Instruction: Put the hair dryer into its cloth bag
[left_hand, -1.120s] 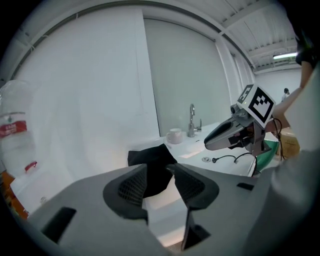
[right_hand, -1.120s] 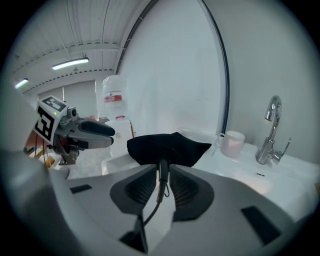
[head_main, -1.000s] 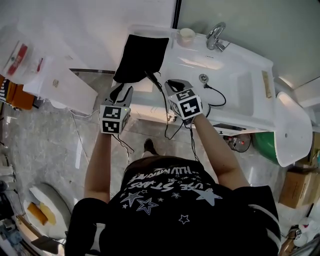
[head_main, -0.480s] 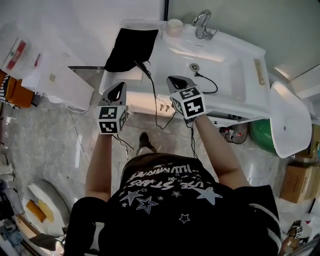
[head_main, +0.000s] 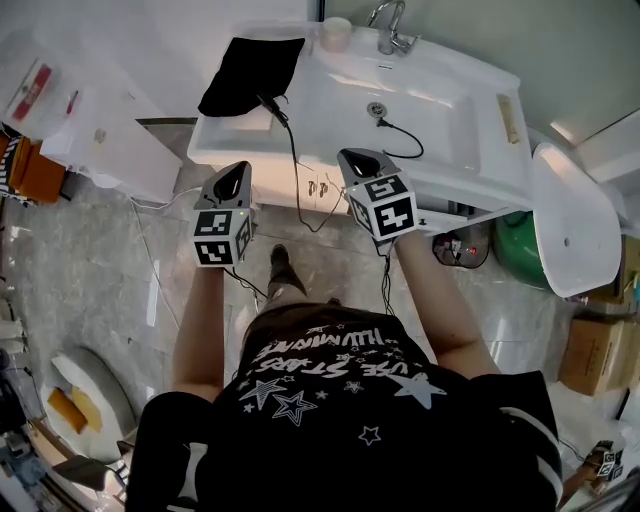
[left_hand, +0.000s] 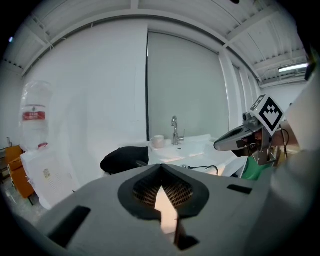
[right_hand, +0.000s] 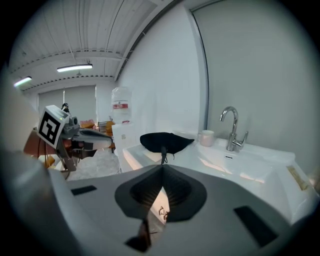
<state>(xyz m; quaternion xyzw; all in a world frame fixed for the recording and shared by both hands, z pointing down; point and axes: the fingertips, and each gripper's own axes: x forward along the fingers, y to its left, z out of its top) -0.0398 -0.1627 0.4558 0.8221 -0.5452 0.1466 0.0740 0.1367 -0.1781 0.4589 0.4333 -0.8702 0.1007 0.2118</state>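
Observation:
The black cloth bag (head_main: 250, 75) lies bulging on the left end of the white sink counter (head_main: 470, 160); it also shows in the left gripper view (left_hand: 125, 159) and the right gripper view (right_hand: 165, 140). A black cord (head_main: 293, 160) runs out of the bag and hangs over the counter's front edge. The hair dryer itself is not visible. My left gripper (head_main: 236, 172) and my right gripper (head_main: 355, 158) hover side by side in front of the counter, short of its edge. Both are shut with nothing between their jaws, and both point toward the bag.
A faucet (head_main: 388, 30) and a small cup (head_main: 336, 32) stand at the back of the basin, where another stretch of cord (head_main: 400, 135) lies. A white cabinet (head_main: 120, 150) stands to the left. A white lid (head_main: 570, 240), a green object (head_main: 522, 262) and cardboard boxes (head_main: 595, 370) are on the right.
Both grippers have drawn back from the bag and the counter edge toward the person. The left gripper's jaws have closed. The bag and cord stay where they were.

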